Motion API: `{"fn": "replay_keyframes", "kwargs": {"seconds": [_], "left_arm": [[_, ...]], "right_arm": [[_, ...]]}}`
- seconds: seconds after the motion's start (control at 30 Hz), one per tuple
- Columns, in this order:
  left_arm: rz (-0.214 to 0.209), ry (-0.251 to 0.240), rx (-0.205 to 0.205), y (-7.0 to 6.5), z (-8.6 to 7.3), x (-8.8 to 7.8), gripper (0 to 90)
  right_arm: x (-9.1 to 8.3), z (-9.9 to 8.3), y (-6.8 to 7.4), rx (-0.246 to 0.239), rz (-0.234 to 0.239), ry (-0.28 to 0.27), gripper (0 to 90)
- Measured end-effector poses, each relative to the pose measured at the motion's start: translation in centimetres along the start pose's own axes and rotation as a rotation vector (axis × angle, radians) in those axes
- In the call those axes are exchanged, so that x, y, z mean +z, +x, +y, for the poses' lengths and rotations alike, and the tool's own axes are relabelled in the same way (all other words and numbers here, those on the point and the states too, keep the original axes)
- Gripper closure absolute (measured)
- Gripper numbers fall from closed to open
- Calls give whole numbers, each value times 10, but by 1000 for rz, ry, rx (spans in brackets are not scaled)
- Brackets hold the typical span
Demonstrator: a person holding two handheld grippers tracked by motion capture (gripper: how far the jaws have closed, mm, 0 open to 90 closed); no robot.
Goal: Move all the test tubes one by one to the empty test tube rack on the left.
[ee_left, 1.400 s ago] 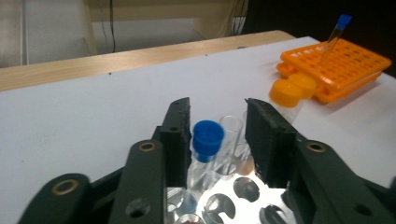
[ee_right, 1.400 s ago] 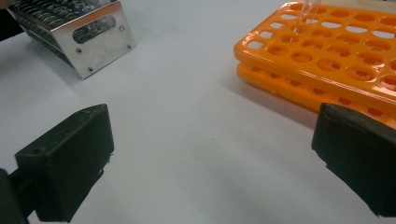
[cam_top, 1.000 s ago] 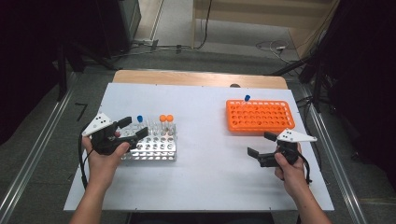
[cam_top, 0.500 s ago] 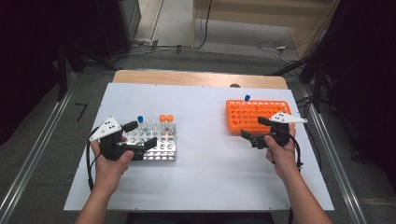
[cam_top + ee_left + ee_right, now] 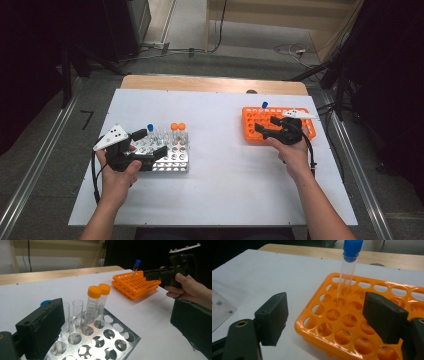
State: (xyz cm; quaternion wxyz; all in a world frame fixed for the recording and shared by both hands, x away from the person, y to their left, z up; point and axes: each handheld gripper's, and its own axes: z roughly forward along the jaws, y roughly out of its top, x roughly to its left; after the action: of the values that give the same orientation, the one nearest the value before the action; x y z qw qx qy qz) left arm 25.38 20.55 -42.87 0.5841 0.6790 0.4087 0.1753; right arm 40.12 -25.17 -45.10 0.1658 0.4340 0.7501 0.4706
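Both sets of jaws stand apart with nothing between them: the left gripper (image 5: 148,146) is spread as wide as it goes around the near corner of the metal rack (image 5: 172,156), and the right gripper (image 5: 263,127), whose jaws have just been closing a little, is unclenched and empty over the orange rack (image 5: 305,131).

Taking the scene from largest to smallest: the white table (image 5: 220,185) carries everything. At about nine o'clock on it sits the metal rack, a perforated steel plate. At about two o'clock lies the orange rack, almost wholly empty.

In the metal rack stand two orange-capped tubes (image 5: 94,303) side by side, with two uncapped clear tubes (image 5: 77,311) just beside them toward nine o'clock, and a blue-capped tube (image 5: 150,131) beyond those, partly hidden behind the left jaw in the left gripper view.

The smallest piece of the work is a single blue-capped tube (image 5: 348,270) in the orange rack, standing at a slight tilt in a hole near the rack's twelve o'clock edge, just ahead of the right jaws and not touched by them.

As a judgement, the job looks like moving tubes from the metal rack to the orange one. One tube appears delivered; about five remain in the metal rack, so most of the work is left.
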Motion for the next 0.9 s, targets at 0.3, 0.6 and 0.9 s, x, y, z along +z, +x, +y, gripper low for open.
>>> {"fn": "replay_keyframes", "kwargs": {"seconds": [0.3, 0.6, 0.9], "left_arm": [[4, 4, 0, -2, 0, 0, 0], [-1, 15, 7, -5, 0, 4, 0], [-24, 16, 36, -19, 3, 9, 0]], "right_arm": [[26, 6, -13, 34, -52, 0, 347], [48, 6, -15, 33, -90, 27, 586], [39, 13, -5, -14, -107, -44, 748]]}}
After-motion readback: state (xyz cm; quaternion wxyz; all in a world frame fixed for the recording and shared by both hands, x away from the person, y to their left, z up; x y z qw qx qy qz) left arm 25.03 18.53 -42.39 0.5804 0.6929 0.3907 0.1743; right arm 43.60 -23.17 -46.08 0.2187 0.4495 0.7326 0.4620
